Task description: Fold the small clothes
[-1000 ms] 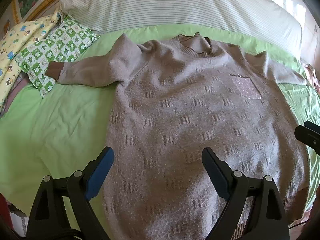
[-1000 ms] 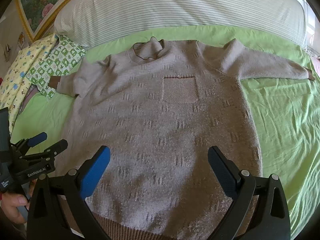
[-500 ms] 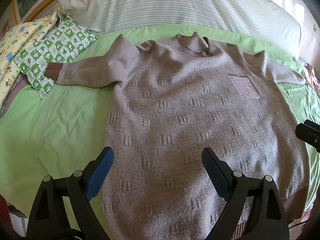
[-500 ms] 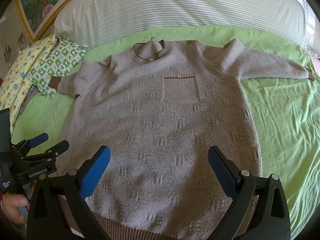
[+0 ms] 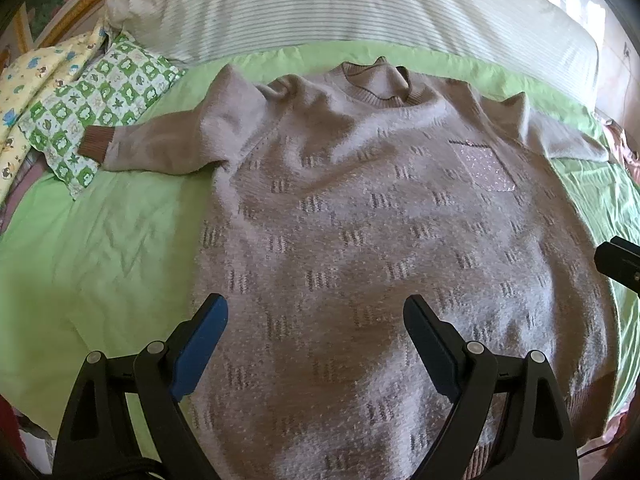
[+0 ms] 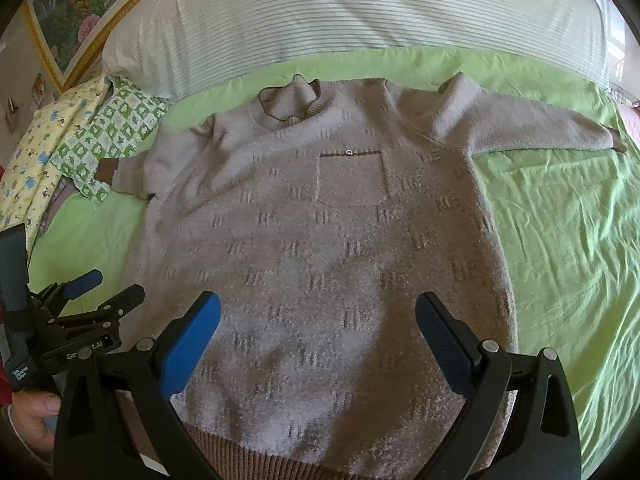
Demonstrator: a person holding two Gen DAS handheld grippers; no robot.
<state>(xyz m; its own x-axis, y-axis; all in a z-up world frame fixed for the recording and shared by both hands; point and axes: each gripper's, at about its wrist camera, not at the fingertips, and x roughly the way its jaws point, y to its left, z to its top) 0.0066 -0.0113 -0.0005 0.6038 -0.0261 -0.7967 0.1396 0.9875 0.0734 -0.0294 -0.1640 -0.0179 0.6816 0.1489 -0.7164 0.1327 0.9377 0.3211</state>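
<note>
A beige knitted sweater with a chest pocket lies flat, front up, on a green bedsheet. Both sleeves are spread out sideways, the left sleeve and the right sleeve. My left gripper is open and empty, held over the sweater's lower left part. My right gripper is open and empty over the sweater's lower middle, near the brown hem. The left gripper also shows in the right wrist view.
A long striped bolster pillow lies along the far side of the bed. A green-and-white checked cushion and a yellow printed cloth lie at the far left by the left cuff. The green sheet extends to the right.
Both grippers have shifted only slightly over the sweater. The sweater has not moved and both jaws stay open.
</note>
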